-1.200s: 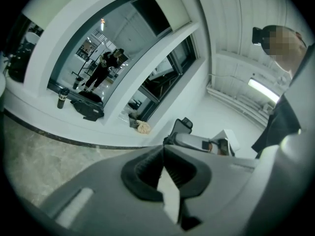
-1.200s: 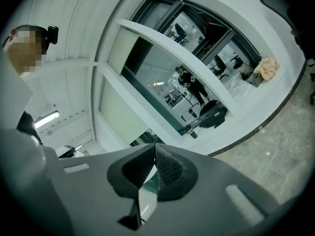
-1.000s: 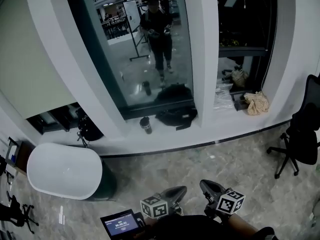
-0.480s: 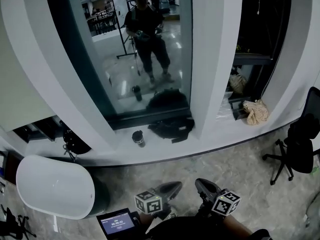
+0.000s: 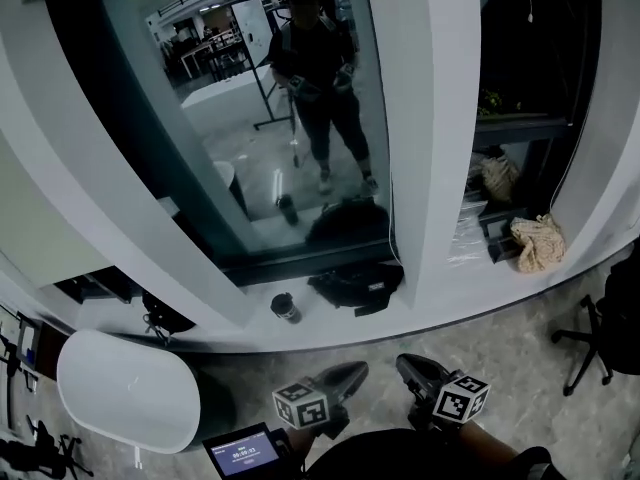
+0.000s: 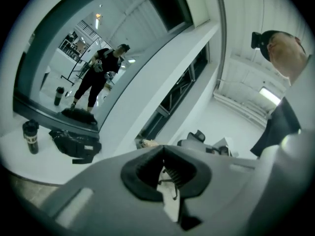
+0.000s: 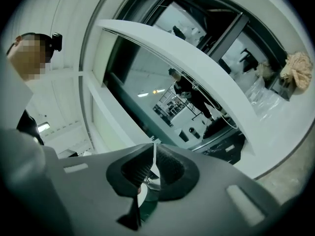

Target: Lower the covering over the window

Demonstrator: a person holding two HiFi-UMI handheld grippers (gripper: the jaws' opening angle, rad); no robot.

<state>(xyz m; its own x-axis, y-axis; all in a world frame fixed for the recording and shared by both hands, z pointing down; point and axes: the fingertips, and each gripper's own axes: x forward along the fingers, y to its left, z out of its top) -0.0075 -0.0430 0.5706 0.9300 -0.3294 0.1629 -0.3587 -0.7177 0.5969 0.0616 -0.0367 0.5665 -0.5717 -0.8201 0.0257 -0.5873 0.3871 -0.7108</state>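
The tall window pane stands bare between white pillars and mirrors a person who holds two grippers. No covering shows over the glass in any view. A thin cord hangs along the pane's right edge. My left gripper is low in the head view, shut and empty, pointing at the sill; its tips meet. Beside it, my right gripper has just been opening: a narrow slit shows between its tips, with nothing in it. Both are well short of the window.
On the white sill lie a black bag and a dark cup. A beige bag sits at the right, by an office chair. A white rounded tub stands at the left. A small screen glows below.
The window, sill, bag and cup have grown larger and slid down the head view as I come closer. Both grippers keep their place at the bottom of that view.
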